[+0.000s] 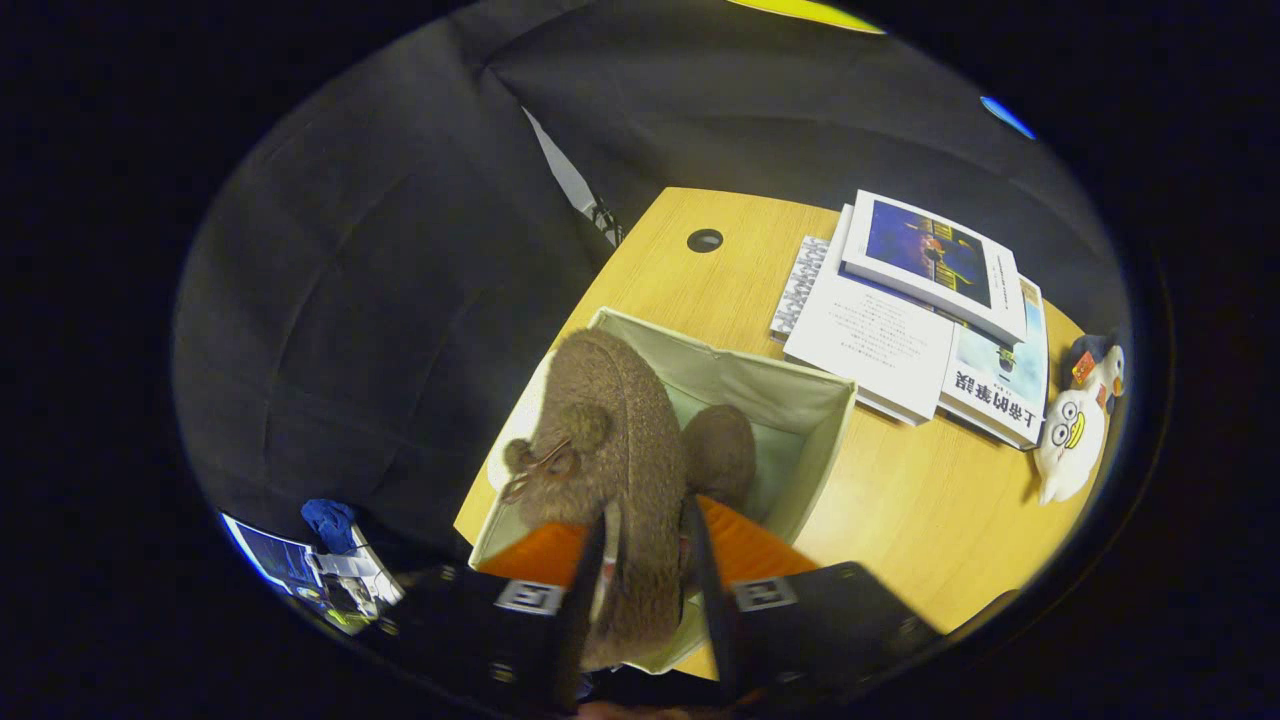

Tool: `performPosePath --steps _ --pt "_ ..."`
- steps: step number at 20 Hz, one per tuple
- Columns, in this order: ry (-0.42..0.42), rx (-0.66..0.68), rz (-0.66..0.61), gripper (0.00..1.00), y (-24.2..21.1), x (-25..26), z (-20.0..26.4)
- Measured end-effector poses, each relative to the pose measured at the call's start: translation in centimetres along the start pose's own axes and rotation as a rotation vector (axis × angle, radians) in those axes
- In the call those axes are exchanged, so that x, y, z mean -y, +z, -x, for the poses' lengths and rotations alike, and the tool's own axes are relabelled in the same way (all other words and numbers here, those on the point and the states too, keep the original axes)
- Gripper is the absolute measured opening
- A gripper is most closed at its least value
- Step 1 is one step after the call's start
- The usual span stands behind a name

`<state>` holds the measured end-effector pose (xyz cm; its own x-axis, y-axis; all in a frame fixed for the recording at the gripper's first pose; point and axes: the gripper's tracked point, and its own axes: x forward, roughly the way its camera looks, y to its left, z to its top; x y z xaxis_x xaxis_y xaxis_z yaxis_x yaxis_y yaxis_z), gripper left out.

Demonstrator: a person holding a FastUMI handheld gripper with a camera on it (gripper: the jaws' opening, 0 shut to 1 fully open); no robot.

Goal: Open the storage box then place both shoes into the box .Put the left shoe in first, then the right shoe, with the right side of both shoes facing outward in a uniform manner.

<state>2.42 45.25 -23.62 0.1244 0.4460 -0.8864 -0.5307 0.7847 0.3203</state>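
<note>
The tool (648, 560) pinches a fuzzy brown slipper (615, 450) over the open cream fabric box (800, 400), where another brown slipper (722, 450) sits, on the wooden worktop (900, 500).

Shoe (625, 470) btwn gripper (648, 560) fingers hides near wall of box (790, 390) and most of 2nd shoe (722, 452) inside. Box floor mostly unseen. Toy (1075, 425) cut off at surface (900, 500) edge. Book (935, 262) print too small.

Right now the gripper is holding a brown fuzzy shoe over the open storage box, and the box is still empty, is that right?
Not quite: the storage box is not empty. The gripper view shows another brown shoe already inside it. The gripper does hold a brown fuzzy shoe over the open box.
</note>
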Motion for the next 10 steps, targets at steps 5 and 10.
performPosePath --steps 5,10 --pt "-0.022 0.093 -0.008 0.97 1.3 1.2 1.9" --pt "-0.016 0.2 -0.039 0.97 1.6 2.2 5.9"
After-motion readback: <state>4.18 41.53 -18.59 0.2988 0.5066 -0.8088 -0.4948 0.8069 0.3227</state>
